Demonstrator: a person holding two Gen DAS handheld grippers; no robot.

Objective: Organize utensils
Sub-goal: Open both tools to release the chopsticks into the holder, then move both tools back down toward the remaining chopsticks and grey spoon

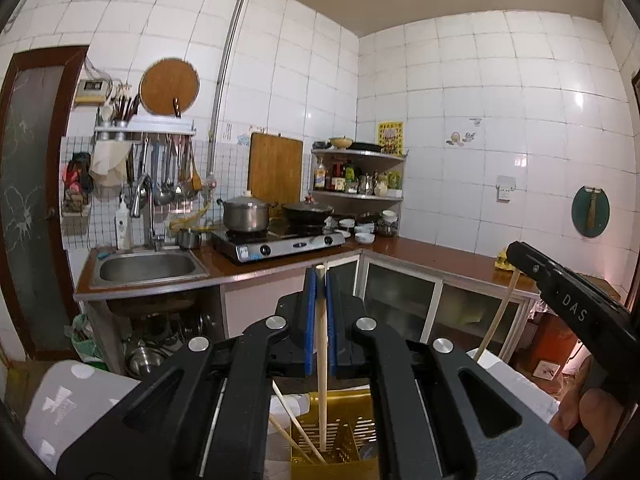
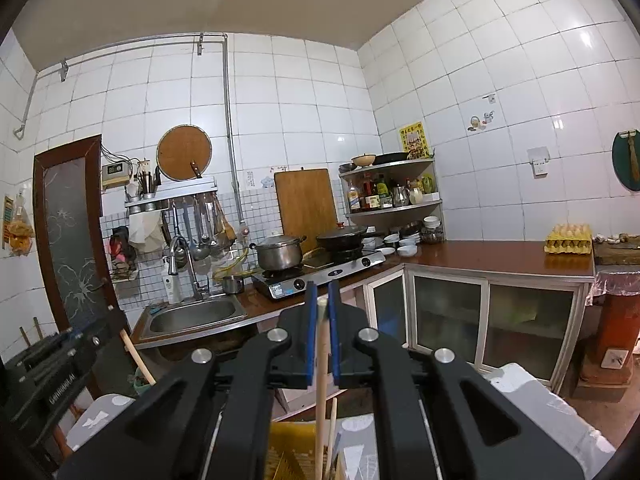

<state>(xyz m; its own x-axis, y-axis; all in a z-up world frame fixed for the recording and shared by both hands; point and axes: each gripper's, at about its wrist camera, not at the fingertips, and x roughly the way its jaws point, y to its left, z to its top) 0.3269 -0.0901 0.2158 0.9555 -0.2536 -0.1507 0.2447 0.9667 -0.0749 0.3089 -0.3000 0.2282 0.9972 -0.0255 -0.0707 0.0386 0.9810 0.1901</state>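
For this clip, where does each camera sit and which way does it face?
Left wrist: on the left gripper, level, facing sink and stove; shut on a chopstick over the yellow holder; right gripper and a fingertip at right.
Right wrist: on the right gripper, level, same counter; holds its own chopstick; left gripper at left edge.
Shared: sink, stove, corner shelf.

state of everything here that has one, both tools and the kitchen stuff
left tool: shut on a chopstick, upright, lower end in the yellow holder
right tool: shut on another chopstick, upright
yellow holder: two loose chopsticks leaning inside
steel pot: lid on, on the stove
black wok: lid on
sink: looks empty
door: closed
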